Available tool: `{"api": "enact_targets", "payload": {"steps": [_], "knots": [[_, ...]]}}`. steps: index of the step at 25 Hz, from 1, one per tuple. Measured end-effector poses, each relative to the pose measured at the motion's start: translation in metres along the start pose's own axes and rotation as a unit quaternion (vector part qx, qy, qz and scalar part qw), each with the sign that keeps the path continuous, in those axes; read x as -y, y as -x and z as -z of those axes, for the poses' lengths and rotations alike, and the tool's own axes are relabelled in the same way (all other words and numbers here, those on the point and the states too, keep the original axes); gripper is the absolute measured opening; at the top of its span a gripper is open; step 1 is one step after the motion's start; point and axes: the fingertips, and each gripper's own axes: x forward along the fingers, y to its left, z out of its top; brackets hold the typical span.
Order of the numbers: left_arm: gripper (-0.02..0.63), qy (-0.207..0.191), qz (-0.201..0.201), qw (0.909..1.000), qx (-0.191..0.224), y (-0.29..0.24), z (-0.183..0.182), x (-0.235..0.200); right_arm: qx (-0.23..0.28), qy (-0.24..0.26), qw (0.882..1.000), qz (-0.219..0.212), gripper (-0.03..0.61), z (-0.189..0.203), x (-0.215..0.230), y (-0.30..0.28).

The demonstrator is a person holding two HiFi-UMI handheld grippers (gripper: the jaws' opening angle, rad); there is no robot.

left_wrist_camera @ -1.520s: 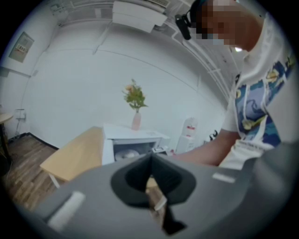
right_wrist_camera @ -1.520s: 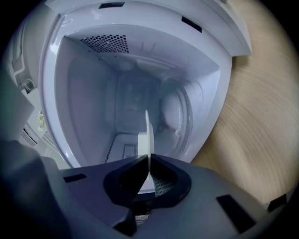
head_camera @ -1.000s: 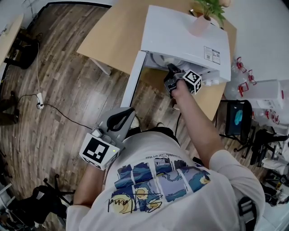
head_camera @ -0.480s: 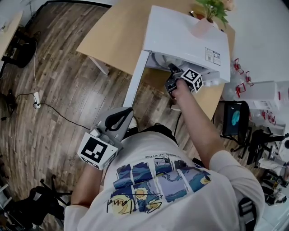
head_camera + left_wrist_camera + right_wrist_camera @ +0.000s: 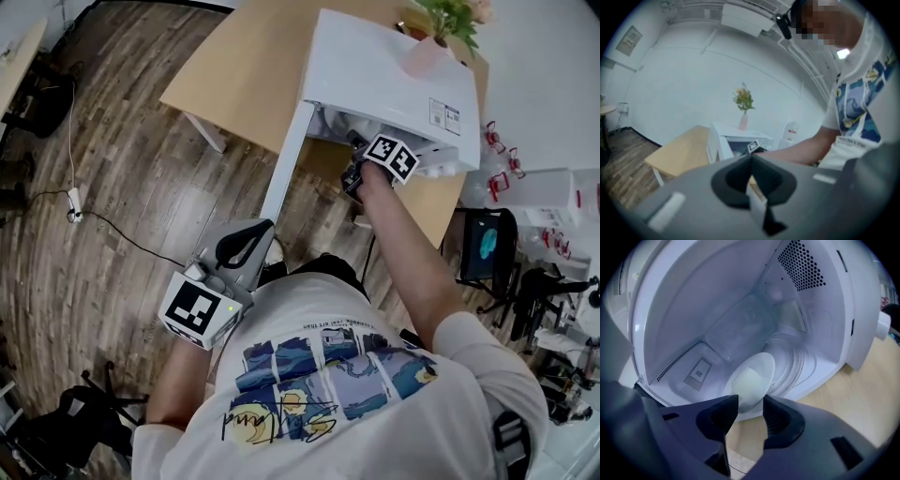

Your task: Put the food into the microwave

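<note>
"Resting inside the microwave (image 5: pixel 717 301), is the plate of food (image 5: pixel 752 376) being left safely?"

"It is being shown at the front of the cavity, just past the tips of the right gripper (image 5: pixel 750 404). Those fingers have just been opening and are being held wide, with nothing being pinched."

"What is being risked, then?"

"The rim is probably being left close to those tips. If the gripper is being drawn back crookedly, the plate could be caught and dragged out toward the table (image 5: pixel 843 390). Being placed so near the front lip, it could also be struck while the door (image 5: pixel 284 173) is being swung closed."

"And the left gripper (image 5: pixel 751 161)?"

"It is being held low, well apart from the microwave, with its fingers pressed together on nothing."
</note>
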Motion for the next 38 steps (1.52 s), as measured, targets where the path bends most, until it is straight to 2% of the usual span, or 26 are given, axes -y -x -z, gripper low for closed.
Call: {"api": "enact_targets", "payload": {"steps": [8,13,21,28,34,36,38], "knots": [[0.009,0.007,0.003,1.0,0.005,0.004,0.007,0.003,-0.017,0.069,0.997,0.042,0.192,0.003,0.0,0.001],[0.009,0.003,-0.001,1.0,-0.002,0.009,0.011,0.002,-0.012,0.077,0.996,0.049,0.198,0.005,0.003,0.003],[0.009,-0.009,0.001,1.0,-0.001,0.009,0.008,0.002,-0.003,0.064,0.997,0.033,0.206,0.007,0.005,0.013],[0.009,-0.027,0.017,0.9995,0.007,-0.002,0.001,0.017,0.002,0.047,0.999,-0.005,0.202,0.012,0.008,0.039],[0.009,-0.047,0.029,0.9985,0.003,-0.016,-0.001,0.033,-0.006,0.041,0.998,-0.055,0.096,0.033,0.007,0.08],[0.009,-0.064,0.029,0.9975,-0.01,-0.019,0.001,0.035,-0.016,0.04,0.996,-0.079,0.03,0.043,0.006,0.096],[0.009,-0.086,0.021,0.996,-0.011,-0.023,-0.001,0.04,-0.028,0.043,0.993,-0.105,0.012,0.055,0.006,0.115]]}}
